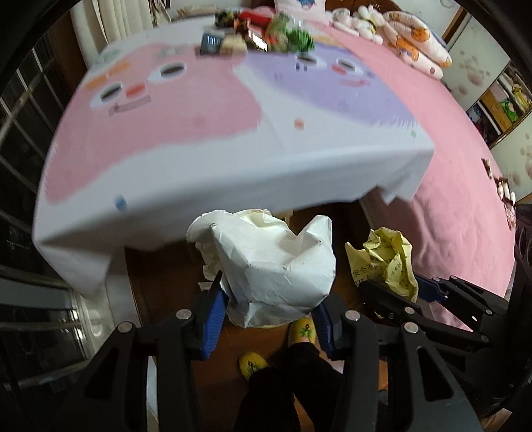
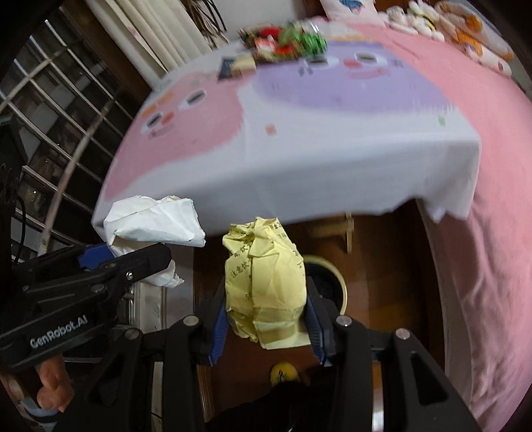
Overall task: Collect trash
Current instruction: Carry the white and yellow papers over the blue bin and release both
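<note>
My left gripper is shut on a crumpled white paper ball, held over the brown floor in front of the table. My right gripper is shut on a crumpled yellow paper ball with printed characters. The yellow ball also shows in the left wrist view, to the right of the white one. The white ball also shows in the right wrist view, to the left. A round bin with a cream rim stands on the floor just behind and right of the yellow ball.
A table with a pink, purple and white cartoon cloth fills the middle; a pile of packets and wrappers lies at its far edge. A pink bed runs along the right. A barred window is left. My yellow slippers are below.
</note>
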`<state>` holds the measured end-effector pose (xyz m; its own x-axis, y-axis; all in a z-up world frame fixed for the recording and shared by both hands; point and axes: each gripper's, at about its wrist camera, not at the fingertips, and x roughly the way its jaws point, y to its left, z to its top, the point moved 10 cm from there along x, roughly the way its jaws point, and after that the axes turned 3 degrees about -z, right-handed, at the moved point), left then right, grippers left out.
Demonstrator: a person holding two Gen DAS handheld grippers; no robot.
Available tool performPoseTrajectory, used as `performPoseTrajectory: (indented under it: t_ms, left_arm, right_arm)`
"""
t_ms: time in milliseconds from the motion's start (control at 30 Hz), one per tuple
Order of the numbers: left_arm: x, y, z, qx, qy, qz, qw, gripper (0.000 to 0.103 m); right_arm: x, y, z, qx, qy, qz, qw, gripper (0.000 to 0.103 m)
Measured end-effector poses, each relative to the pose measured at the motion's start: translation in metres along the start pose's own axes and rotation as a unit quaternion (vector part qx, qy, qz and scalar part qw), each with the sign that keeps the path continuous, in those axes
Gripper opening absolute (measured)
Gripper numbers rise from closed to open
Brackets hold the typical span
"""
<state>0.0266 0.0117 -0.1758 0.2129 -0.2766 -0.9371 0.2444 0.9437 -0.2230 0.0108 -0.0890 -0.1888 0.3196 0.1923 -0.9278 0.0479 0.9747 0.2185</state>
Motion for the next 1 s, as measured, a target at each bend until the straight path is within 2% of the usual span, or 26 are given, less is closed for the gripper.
performPoseTrajectory:
  t_ms: [200, 433, 633, 767, 900, 1000]
  left_arm:
    - [0.069, 0.008, -0.027, -0.018, 0.034, 0.005, 0.9992, 0.045]
    - [0.179, 0.021, -0.047, -0.031, 0.063, 0.011, 0.9975, 0.046]
    - [0.260, 0.024, -0.058, -0.023, 0.062, 0.026, 0.9975, 0.049]
    - [0.296, 0.030, -0.065, -0.028, 0.065, 0.036, 0.9969, 0.063]
    - [0.310, 0.045, -0.069, -0.046, 0.064, 0.044, 0.9959, 0.094]
    - [0.312, 0.054, -0.069, -0.057, 0.059, 0.051, 0.9953, 0.095]
  right_arm:
    - [0.063, -0.028, -0.032, 0.026, 0.029, -0.004, 0.999, 0.041]
    - [0.155, -0.065, -0.055, 0.057, 0.049, 0.002, 0.997, 0.041]
    - [0.236, -0.087, -0.073, 0.056, 0.065, 0.013, 0.996, 0.045]
    - [0.275, -0.101, -0.079, 0.061, 0.071, 0.013, 0.996, 0.048]
    - [0.295, -0.110, -0.080, 0.055, 0.077, 0.006, 0.995, 0.058]
    - [0.300, -0.113, -0.080, 0.047, 0.078, 0.003, 0.996, 0.063]
